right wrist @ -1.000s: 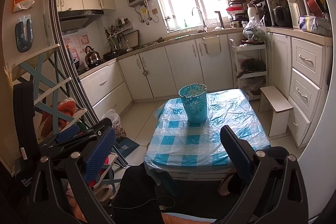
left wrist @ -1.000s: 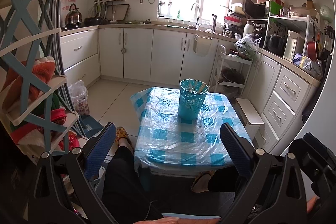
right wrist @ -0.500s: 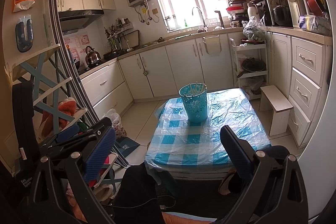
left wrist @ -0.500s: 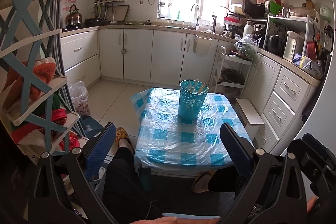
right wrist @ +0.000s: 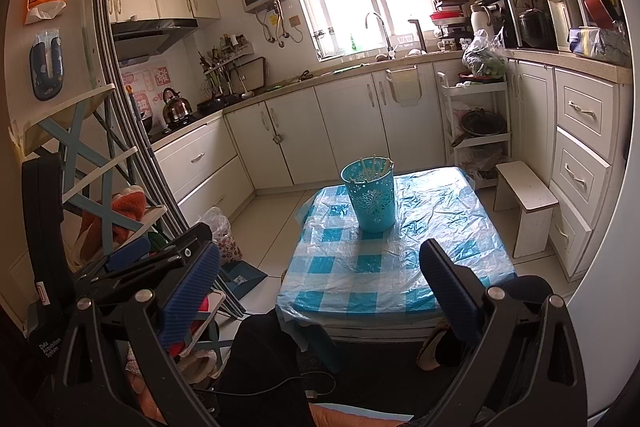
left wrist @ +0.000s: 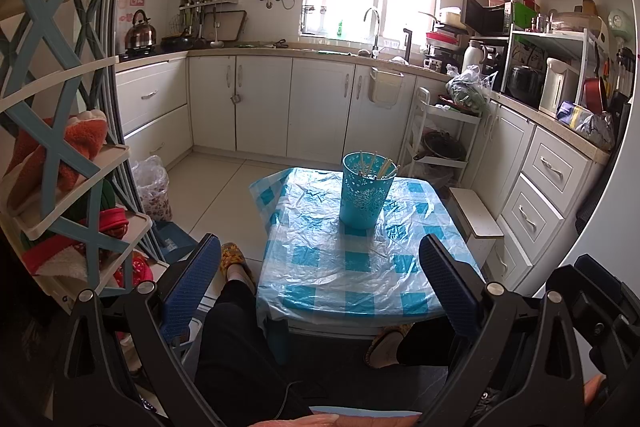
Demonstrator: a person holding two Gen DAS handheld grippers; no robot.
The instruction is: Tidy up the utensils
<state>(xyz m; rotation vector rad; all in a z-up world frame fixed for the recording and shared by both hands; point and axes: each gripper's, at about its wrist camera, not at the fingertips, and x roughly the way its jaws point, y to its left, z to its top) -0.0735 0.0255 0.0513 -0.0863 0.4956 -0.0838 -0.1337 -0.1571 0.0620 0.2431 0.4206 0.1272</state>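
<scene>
Fingers spread wide on both tools, nothing between the blue pads. Left gripper (left wrist: 319,269) held back off the near edge of the low table (left wrist: 320,307), above the person's dark-trousered legs. Right gripper (right wrist: 320,273) same pose, also short of the near edge, with the left tool's black body at 9 o'clock in its view.

Teal perforated utensil holder (left wrist: 365,197) stands upright toward the far side of the table, at 12 o'clock from both grippers, well apart from them. Pale chopsticks (left wrist: 374,163) stick out of it, leaning against the rim. In the right view the holder (right wrist: 371,199) sits near the far-left corner, chopsticks (right wrist: 370,167) inside.

Blue-and-white checked tablecloth (left wrist: 352,259) under clear plastic sheet covers the top; all the cloth between holder and near edge is bare.

White step stool (right wrist: 522,203) just beside the table's right edge, at 2 o'clock. Tiered shelf rack (left wrist: 60,147) with blue cross-braces at 9 o'clock, close to the left gripper. Open floor tiles at 11 o'clock, before the white cabinets (left wrist: 280,107).
</scene>
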